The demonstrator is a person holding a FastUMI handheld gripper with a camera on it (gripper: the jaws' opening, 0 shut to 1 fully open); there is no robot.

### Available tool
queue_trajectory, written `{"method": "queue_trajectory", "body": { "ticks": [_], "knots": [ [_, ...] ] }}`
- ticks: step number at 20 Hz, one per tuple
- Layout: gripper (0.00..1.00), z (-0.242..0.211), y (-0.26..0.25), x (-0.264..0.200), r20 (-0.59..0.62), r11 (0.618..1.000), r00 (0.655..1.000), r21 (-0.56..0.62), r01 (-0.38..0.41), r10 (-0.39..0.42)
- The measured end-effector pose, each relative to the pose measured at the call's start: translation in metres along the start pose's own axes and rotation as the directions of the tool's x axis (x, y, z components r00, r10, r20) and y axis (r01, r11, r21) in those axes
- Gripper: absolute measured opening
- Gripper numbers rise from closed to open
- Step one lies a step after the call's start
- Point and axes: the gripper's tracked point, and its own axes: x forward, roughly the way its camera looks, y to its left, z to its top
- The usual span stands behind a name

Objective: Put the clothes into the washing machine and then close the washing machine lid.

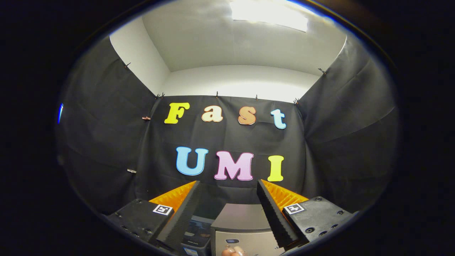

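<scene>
My gripper is open, its two fingers spread wide with nothing between them, raised and pointing at the booth's black back wall. Below and between the fingers I see the top of a grey box-shaped appliance with a small control panel on its front; it looks like the washing machine, and whether its lid is up I cannot tell. A person's fingertips show just under its front face. I see no clothes.
A dark container with small items stands left of the grey appliance, behind the left finger. Black cloth walls close the booth at the left, back and right, with white wall and a ceiling light above.
</scene>
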Motion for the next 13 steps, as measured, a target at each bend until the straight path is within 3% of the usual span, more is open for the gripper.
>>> {"method": "queue_trajectory", "body": {
  "ticks": [13],
  "knots": [
    [0.98, -0.0011, -0.0001, 0.0029, -0.009, 1.0, 1.0, -0.01, 0.003, -0.003]
  ]
}}
